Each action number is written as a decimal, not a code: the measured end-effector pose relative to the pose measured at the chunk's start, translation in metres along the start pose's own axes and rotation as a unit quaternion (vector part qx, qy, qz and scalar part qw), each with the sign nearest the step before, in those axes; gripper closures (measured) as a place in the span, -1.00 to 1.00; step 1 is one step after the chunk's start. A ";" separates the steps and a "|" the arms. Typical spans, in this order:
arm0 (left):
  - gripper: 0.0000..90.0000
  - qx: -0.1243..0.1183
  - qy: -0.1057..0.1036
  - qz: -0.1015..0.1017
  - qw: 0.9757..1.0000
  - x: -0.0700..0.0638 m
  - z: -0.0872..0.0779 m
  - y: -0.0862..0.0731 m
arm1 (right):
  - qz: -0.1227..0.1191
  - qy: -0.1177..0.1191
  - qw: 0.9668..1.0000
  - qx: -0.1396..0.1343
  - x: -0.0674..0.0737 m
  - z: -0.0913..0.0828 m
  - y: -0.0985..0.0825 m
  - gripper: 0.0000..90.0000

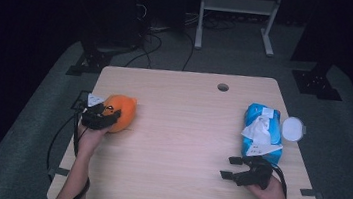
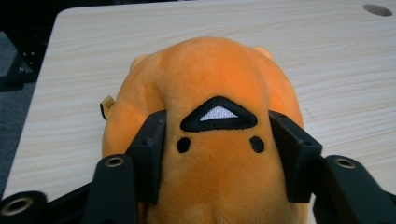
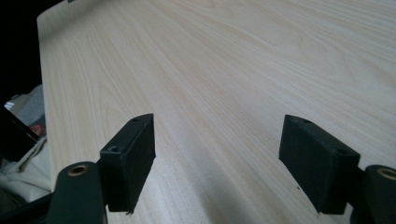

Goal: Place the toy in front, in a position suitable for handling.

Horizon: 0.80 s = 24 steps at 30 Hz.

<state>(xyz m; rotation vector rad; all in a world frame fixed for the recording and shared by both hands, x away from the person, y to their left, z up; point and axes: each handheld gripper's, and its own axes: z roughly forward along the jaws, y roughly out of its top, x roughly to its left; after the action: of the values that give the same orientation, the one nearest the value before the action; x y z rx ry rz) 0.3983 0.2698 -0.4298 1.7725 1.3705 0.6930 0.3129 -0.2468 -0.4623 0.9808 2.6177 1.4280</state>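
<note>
Squeezing the orange plush toy at nine o'clock, the left gripper has it clamped; lifting remains. The right gripper, jaws apart, waits at four o'clock.

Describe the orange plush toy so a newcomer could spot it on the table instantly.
Start at the light wooden table and go to its left edge. There the left gripper squeezes a round orange plush toy. It is the one soft orange thing; the blue wet-wipes pack lies far right.

Light wood table with a cable hole at the back; plush on the left, wipes pack and white lid on the right.
</note>
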 end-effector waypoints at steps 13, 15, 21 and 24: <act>0.17 -0.017 -0.002 0.009 1.000 -0.004 -0.007 0.006 | 0.011 0.006 1.000 -0.012 0.000 -0.004 0.000 -0.43; 0.17 -0.022 -0.008 0.008 1.000 -0.004 -0.009 0.007 | 0.011 0.004 1.000 -0.011 0.000 -0.004 0.000 -0.43; 0.18 -0.043 -0.020 0.001 0.999 -0.008 -0.016 0.014 | 0.013 0.001 1.000 -0.012 -0.001 -0.006 0.000 -0.43; 0.18 -0.055 -0.030 0.016 0.998 -0.015 -0.024 0.021 | 0.015 0.000 1.000 -0.013 -0.002 -0.006 -0.001 -0.43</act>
<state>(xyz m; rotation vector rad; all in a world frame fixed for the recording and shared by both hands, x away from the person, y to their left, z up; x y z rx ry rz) 0.3862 0.2584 -0.3978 1.7176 1.2424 0.7144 0.3123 -0.2527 -0.4597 1.0223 2.5894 1.4636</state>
